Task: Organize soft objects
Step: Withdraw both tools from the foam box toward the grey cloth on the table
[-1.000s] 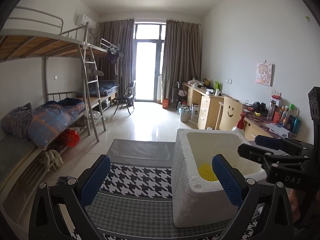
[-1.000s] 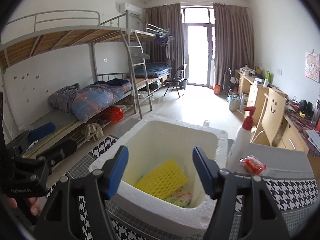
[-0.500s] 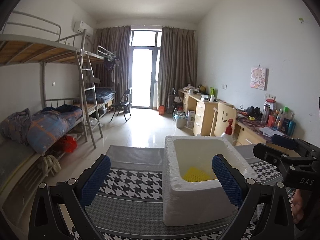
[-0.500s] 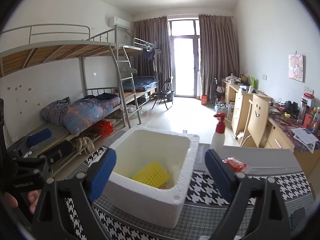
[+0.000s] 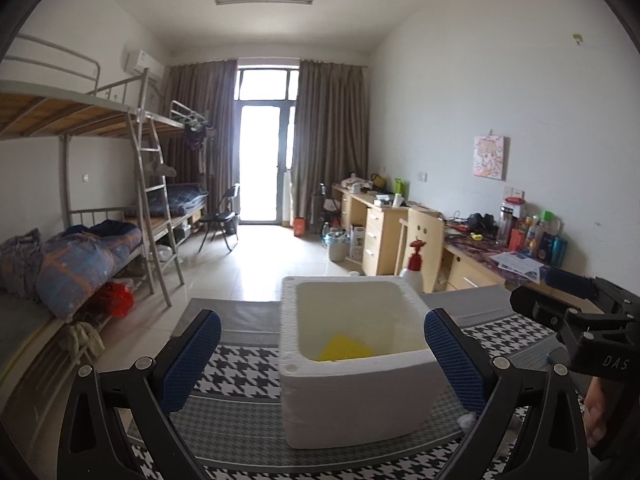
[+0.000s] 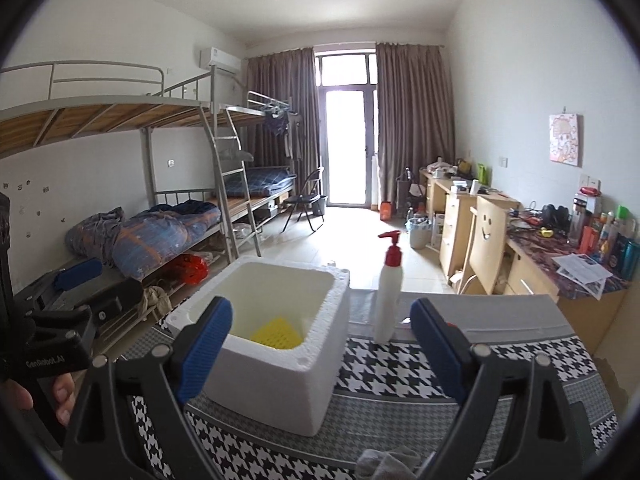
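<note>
One foam box sits on the houndstooth cloth, and the only thing clearly in it is a yellow sponge lying flat on the bottom, against the near wall as the left cam sees it. The right cam shows the same box from its other corner with the same sponge, so that's one box and one sponge, just seen twice. Whether anything else soft is down in there, I can't tell; the walls hide most of the floor.

Both grippers are spread wide and holding nothing. The left gripper hangs in front of the box, with the box between its blue pads. The right gripper is near the box's right corner, well back from it.

Stuff only one view gets:
- Right cam shows the whole white pump bottle with the red top, standing upright on the cloth just right of the box. Left cam only catches its top poking up behind the box.
- Right cam also has a bit of grey fabric at the bottom edge, near side of the cloth, outside the box. Left cam doesn't show it.
- Each cam catches the other gripper off to the side, with fingers wrapped on the handle.

Count: one box, one sponge, one bottle, one grey fabric piece, two grippers.
</note>
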Motion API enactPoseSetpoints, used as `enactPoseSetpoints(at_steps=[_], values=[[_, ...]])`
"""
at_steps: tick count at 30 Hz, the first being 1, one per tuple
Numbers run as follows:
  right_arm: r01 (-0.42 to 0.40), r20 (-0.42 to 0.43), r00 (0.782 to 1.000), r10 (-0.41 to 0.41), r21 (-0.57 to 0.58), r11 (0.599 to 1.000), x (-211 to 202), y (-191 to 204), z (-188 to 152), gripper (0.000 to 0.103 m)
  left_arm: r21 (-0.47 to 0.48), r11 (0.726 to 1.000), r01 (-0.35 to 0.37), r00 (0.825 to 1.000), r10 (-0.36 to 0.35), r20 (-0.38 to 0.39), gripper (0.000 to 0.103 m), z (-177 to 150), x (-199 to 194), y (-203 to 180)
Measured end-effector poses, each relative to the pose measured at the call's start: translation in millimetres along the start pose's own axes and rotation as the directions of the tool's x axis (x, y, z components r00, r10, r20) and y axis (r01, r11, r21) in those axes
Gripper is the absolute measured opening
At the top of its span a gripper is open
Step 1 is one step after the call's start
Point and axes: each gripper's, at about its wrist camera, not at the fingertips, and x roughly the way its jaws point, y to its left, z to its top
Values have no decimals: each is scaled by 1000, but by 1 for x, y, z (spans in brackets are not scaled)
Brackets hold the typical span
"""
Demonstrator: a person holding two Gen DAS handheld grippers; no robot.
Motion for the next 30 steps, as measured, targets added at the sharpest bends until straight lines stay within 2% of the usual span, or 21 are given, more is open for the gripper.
enactPoseSetpoints(at_steps=[9,30], values=[[48,34,998,-49,9,999,-23,-12,-10,93,37,998,47,999,-47,8,102,-1,-6,-22],[120,49,991,-123,74,990,-52,-45,-28,93,84,986,146,989,-145,-16,102,-9,-3,-62]])
